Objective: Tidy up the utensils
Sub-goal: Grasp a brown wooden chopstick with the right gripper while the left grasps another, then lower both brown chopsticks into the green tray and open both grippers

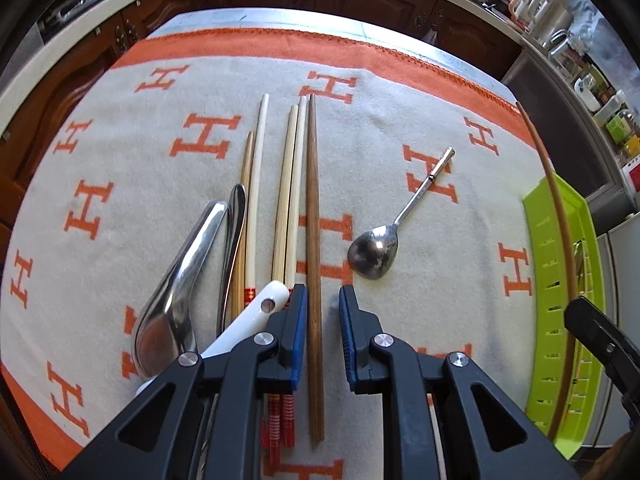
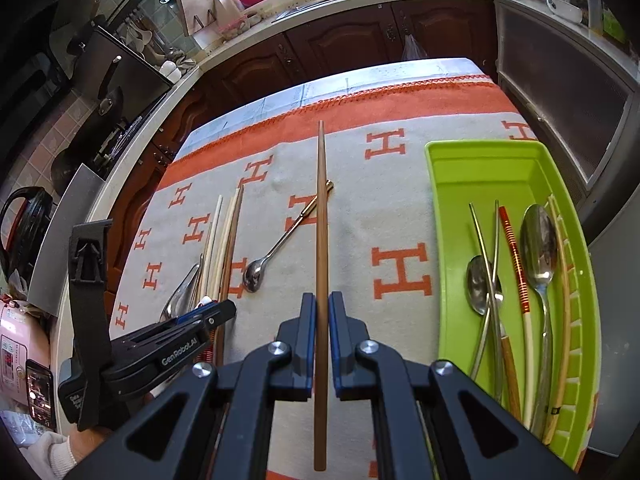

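My right gripper (image 2: 319,304) is shut on a brown wooden chopstick (image 2: 321,240), held above the cloth left of the green tray (image 2: 444,216); the chopstick also shows at the right of the left wrist view (image 1: 560,216). The tray holds spoons, metal chopsticks and several other chopsticks. My left gripper (image 1: 323,304) is open, its jaws astride a dark brown chopstick (image 1: 313,216) lying on the cloth. Beside it lie pale chopsticks (image 1: 290,184), two large metal spoons (image 1: 180,276), a white ceramic spoon (image 1: 256,316), and a small metal spoon (image 1: 384,240) to the right.
An orange and cream H-patterned cloth (image 1: 440,312) covers the table. Dark wooden kitchen cabinets (image 2: 340,40) and cluttered counters run behind. A pink appliance (image 2: 16,344) stands at the left edge.
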The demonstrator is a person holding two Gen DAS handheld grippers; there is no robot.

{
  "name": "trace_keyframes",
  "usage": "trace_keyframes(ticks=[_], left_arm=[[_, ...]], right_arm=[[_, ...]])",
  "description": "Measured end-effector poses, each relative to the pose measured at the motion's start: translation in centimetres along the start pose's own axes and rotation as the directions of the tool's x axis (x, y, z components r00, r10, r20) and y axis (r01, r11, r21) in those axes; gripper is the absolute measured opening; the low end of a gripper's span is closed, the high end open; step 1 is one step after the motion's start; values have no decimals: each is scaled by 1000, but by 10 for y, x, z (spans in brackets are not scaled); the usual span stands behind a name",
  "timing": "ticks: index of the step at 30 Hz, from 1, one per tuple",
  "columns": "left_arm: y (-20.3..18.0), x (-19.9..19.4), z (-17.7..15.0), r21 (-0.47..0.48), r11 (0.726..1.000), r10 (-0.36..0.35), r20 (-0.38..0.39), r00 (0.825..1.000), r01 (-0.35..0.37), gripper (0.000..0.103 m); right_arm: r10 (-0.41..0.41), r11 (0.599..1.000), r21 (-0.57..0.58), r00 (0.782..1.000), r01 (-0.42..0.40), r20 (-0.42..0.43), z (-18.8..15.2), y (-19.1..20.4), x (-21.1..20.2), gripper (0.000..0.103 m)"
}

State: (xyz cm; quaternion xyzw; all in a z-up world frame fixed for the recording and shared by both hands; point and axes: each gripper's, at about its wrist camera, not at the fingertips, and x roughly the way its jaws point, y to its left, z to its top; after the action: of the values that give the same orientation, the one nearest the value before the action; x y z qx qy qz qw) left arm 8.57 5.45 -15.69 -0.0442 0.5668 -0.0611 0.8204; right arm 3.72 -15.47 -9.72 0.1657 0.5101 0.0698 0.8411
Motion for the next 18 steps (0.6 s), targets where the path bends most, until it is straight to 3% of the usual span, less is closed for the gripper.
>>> trace_keyframes(ticks=[4, 5, 12, 18], left_arm=[[-20, 5, 2, 79, 991, 102, 46, 994, -105, 13], [-21, 4, 1, 87, 989, 112, 55, 992, -116, 8], [-22, -2, 0, 63, 994, 80, 72, 994, -85, 4], [-34, -46, -2, 41, 999, 25, 125, 992, -30, 4]], right_arm=[[-8, 1000, -6, 1000, 8, 7, 0, -3, -3, 6], [-8, 1000, -7, 1000, 8, 10, -1, -4, -5, 6], [-4, 1000, -6, 1000, 4, 26, -2, -10, -15, 6], [-2, 1000, 6, 999, 1, 42, 0, -18, -26, 6]])
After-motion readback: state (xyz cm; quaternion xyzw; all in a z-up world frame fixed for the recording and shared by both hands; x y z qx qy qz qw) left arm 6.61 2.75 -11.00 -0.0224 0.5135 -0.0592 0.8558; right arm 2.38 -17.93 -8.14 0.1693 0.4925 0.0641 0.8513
